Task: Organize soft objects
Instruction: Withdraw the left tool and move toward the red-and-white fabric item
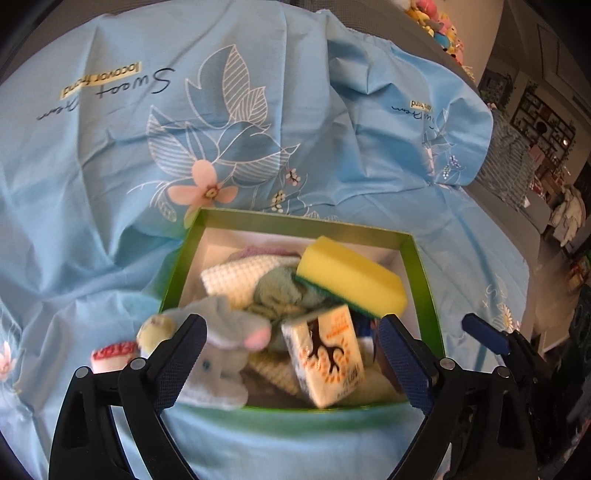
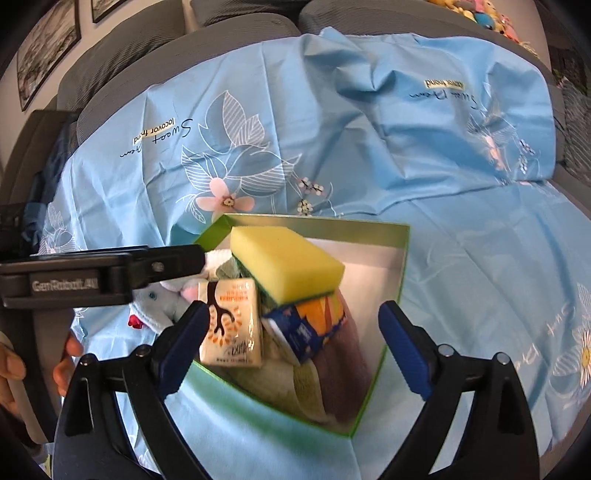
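A green box (image 1: 424, 273) (image 2: 397, 266) sits on a light blue floral sheet and holds soft things: a yellow sponge (image 1: 351, 275) (image 2: 284, 264), a white tissue pack with an orange tree print (image 1: 327, 354) (image 2: 232, 328), a blue and orange pack (image 2: 306, 330), folded cloths (image 1: 236, 277). A grey plush elephant (image 1: 229, 343) (image 2: 162, 299) lies over the box's near left corner, against my left gripper's left finger. My left gripper (image 1: 291, 354) is open above the box's near edge. My right gripper (image 2: 291, 339) is open above the box's near right side, empty.
The blue sheet (image 1: 258, 110) (image 2: 369, 147) covers a grey sofa (image 2: 147, 55). Small colourful plush toys (image 1: 439, 26) sit on the sofa back at the far right. Framed pictures (image 2: 48, 48) hang on the wall at left. Shelves (image 1: 543, 125) stand at right.
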